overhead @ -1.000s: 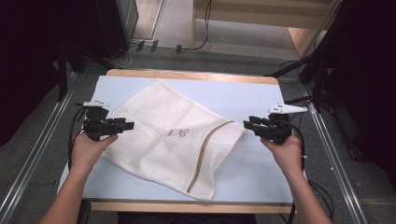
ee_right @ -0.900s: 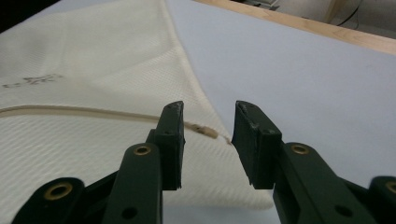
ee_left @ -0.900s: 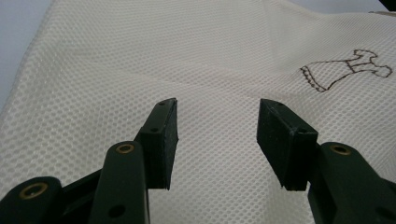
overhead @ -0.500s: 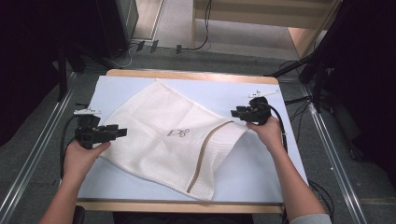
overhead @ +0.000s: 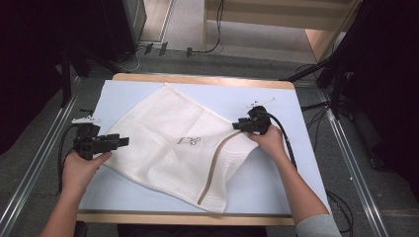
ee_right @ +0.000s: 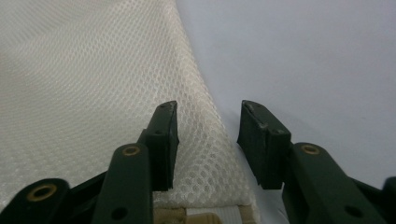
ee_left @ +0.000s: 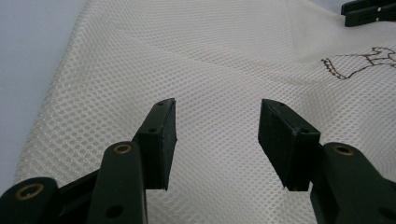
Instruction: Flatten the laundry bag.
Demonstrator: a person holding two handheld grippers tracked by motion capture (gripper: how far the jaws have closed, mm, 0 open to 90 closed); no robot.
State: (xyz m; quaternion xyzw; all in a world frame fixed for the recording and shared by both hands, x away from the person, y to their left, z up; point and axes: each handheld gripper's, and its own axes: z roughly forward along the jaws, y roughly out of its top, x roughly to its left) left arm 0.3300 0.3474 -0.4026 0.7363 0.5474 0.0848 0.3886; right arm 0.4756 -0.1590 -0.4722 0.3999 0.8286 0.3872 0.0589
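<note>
Mesh laundry bag (overhead: 173, 140): cream-white, fine honeycomb net pattern all over; small brown outline emblem (overhead: 189, 141) near the middle; beige zip band (overhead: 213, 168) curving along the right side.
Counter (overhead: 296, 148): pale lilac-blue top, light wood edge at near and far sides.
Left gripper (overhead: 122, 142): black, with brass-coloured rivets seen in the left gripper view; white plate on top.
Right gripper (overhead: 236, 126): black, brass-coloured rivets, white plate, black cable.
Sleeve (overhead: 316, 227): grey.
Floor (overhead: 188, 61): grey.
</note>
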